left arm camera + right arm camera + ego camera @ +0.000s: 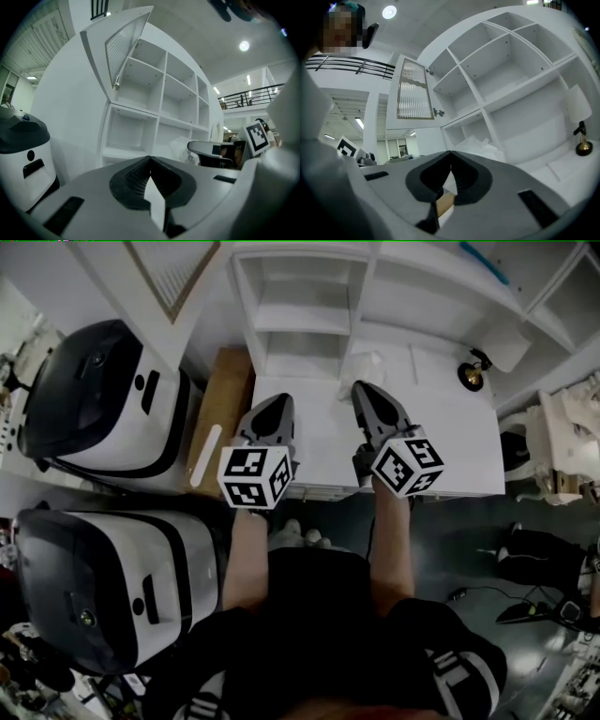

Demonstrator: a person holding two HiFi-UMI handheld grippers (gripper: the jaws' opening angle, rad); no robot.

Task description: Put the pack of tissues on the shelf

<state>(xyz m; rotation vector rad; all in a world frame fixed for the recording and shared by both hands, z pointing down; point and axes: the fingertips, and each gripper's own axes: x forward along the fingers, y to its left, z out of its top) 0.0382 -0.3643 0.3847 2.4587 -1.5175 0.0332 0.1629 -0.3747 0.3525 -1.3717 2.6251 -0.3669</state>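
The pack of tissues (368, 363) is a crumpled white bundle on the white counter (450, 442), at the foot of the white shelf unit (302, 315). It also shows in the left gripper view (181, 145) and in the right gripper view (480, 144). My left gripper (281, 401) hovers over the counter's near left part, jaws shut with nothing between them (150, 158). My right gripper (360, 387) is beside it, its tips just short of the pack, shut and empty (451, 153). Neither gripper touches the pack.
Two large white-and-black machines (103, 404) (103, 582) stand at the left, with a wooden board (220, 404) next to the counter. A small black-and-gold lamp (472, 374) stands at the counter's right. A ribbed-glass cabinet door (124, 44) hangs open above the shelf compartments.
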